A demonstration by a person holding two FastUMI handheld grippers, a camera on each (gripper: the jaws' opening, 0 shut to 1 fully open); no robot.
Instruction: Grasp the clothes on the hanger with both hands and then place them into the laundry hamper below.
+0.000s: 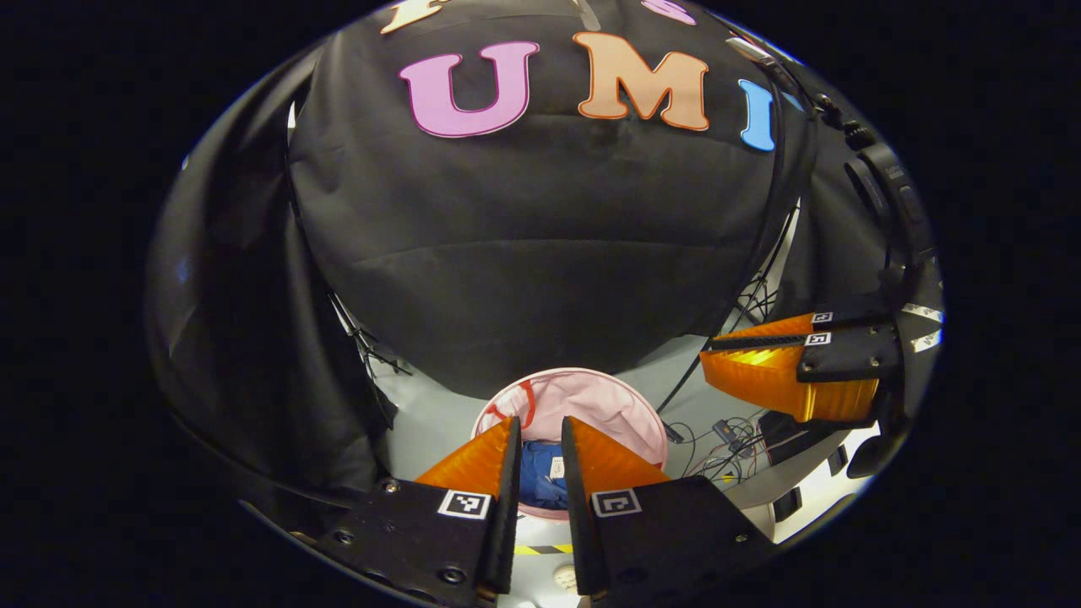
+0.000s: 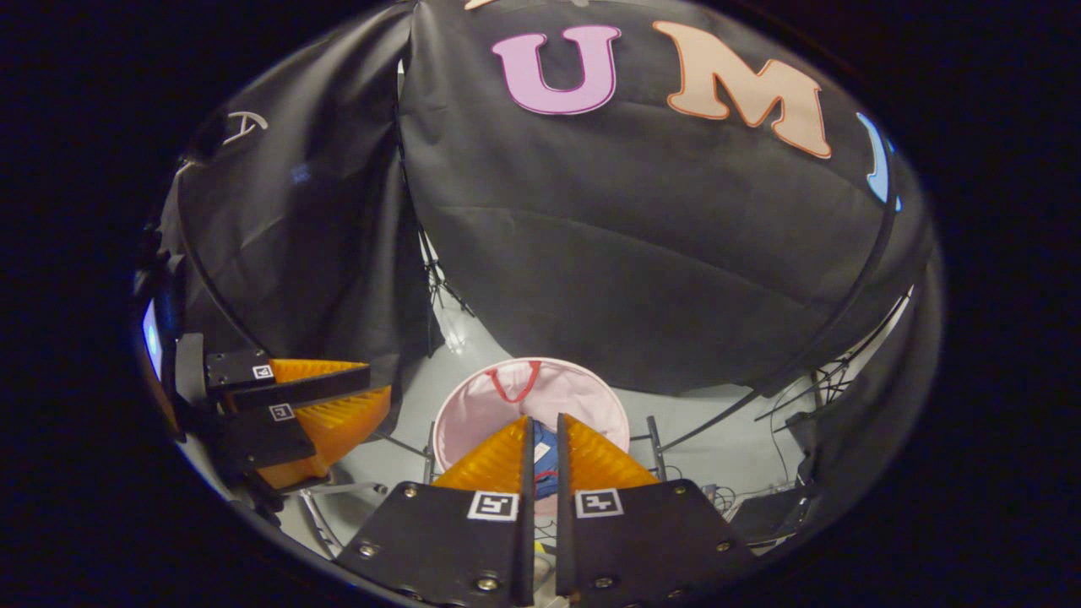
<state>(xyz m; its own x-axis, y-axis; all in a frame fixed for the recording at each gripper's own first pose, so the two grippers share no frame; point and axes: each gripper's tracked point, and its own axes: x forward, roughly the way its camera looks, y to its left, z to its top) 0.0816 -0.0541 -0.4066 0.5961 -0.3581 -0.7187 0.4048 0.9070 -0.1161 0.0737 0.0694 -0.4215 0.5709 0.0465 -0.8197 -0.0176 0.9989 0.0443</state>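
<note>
The left gripper (image 1: 540,439) hangs above the pink laundry hamper (image 1: 591,405), its fingers parted by a narrow gap and gripping nothing; through that gap the blue clothes (image 1: 536,477) lie inside the hamper, with a small white tag on them. In the right gripper view, the right gripper (image 2: 540,439) also sits over the hamper (image 2: 507,401), its fingers almost together with only a thin slit between them, empty, and a sliver of the blue clothes (image 2: 545,460) shows in the slit inside the hamper. Each gripper appears off to the side of the hamper in the other's view, apart from it. The hamper's near rim is hidden behind the fingers in both views, and most of the garment is covered. Cables (image 1: 726,439) trail on the floor beside the hamper.
</note>
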